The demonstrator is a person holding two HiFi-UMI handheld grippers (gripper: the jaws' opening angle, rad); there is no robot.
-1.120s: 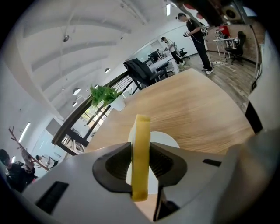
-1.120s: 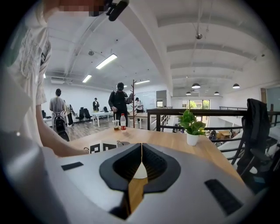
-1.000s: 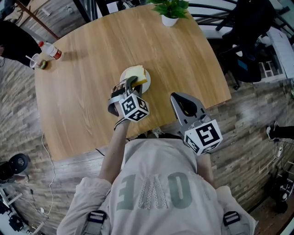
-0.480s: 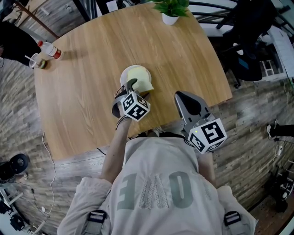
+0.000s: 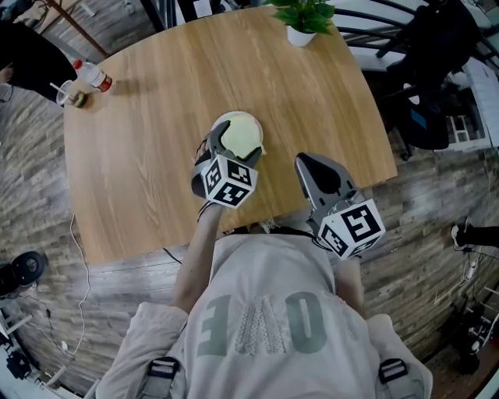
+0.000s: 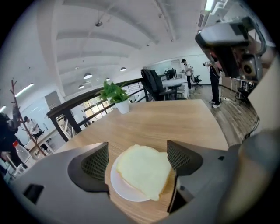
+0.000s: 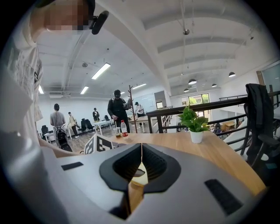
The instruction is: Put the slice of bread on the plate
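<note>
A pale slice of bread [image 6: 144, 169] lies flat on a small white plate [image 6: 124, 192] on the round wooden table [image 5: 148, 164]. My left gripper [image 6: 138, 159] hovers just above and on the near side of it, its jaws opening wide. The two dark mesh pads [image 6: 94, 163] stand on either side of the bread and do not touch it. From the head view the bread [image 5: 240, 134] fills most of the plate [image 5: 221, 121], with the left gripper [image 5: 231, 150] at its near rim. My right gripper [image 5: 306, 165] is shut and empty over the table's near edge, to the right of the plate.
A potted plant [image 5: 306, 19] stands at the table's far edge. A bottle [image 5: 93, 76] and a cup [image 5: 69, 93] sit at the far left. Dark office chairs [image 5: 437, 70] are off to the right. People stand in the room behind the table [image 7: 118, 109].
The bread was gripped and tilted over the plate; now it lies flat on it. The left jaws have let go and spread wide, and that gripper has lifted slightly.
</note>
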